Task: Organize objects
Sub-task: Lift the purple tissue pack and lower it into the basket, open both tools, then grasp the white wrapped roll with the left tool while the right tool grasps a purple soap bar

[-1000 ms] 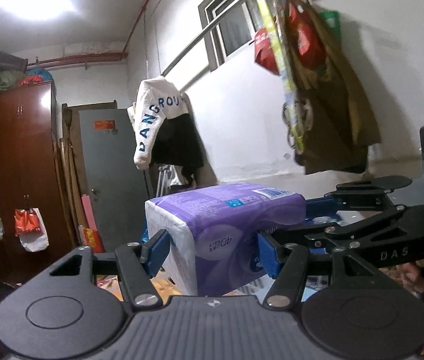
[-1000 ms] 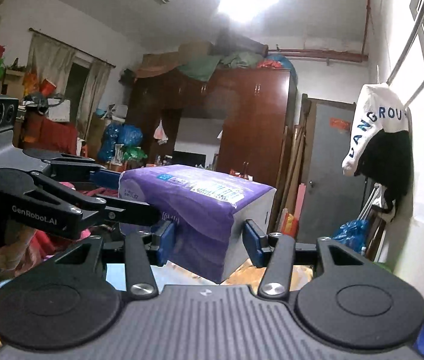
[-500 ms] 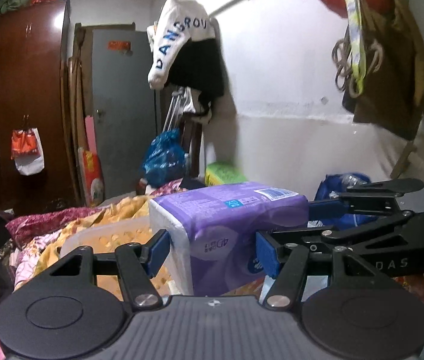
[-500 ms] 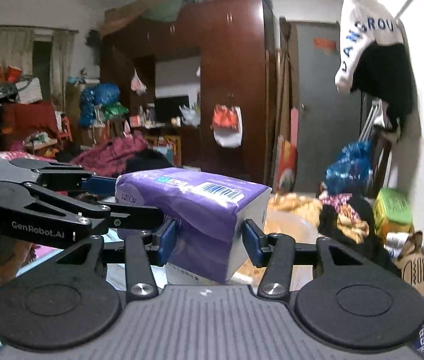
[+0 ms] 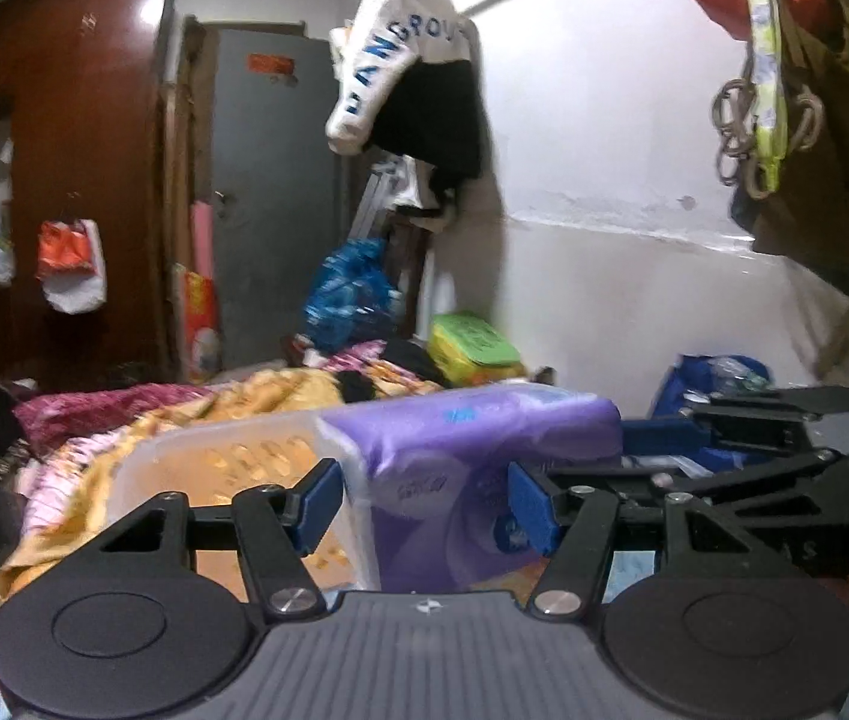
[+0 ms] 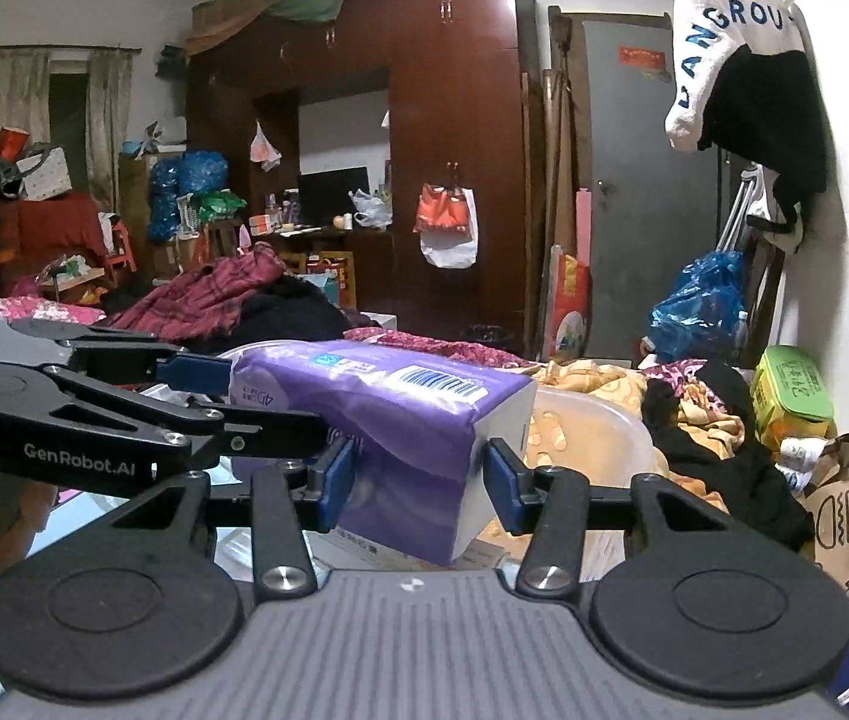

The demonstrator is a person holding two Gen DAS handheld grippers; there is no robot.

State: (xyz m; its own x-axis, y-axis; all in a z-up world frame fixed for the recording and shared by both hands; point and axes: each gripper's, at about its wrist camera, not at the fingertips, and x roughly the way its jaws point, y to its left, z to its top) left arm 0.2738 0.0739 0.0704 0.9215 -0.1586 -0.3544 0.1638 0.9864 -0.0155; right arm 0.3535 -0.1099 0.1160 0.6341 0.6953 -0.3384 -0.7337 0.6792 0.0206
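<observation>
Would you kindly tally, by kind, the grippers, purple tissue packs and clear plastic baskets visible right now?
Grippers: 2 (left gripper, right gripper, both with pads against the pack)
Purple tissue packs: 1 (purple tissue pack, between both grippers)
Clear plastic baskets: 1 (clear basket, just beyond the pack)
Total: 4
</observation>
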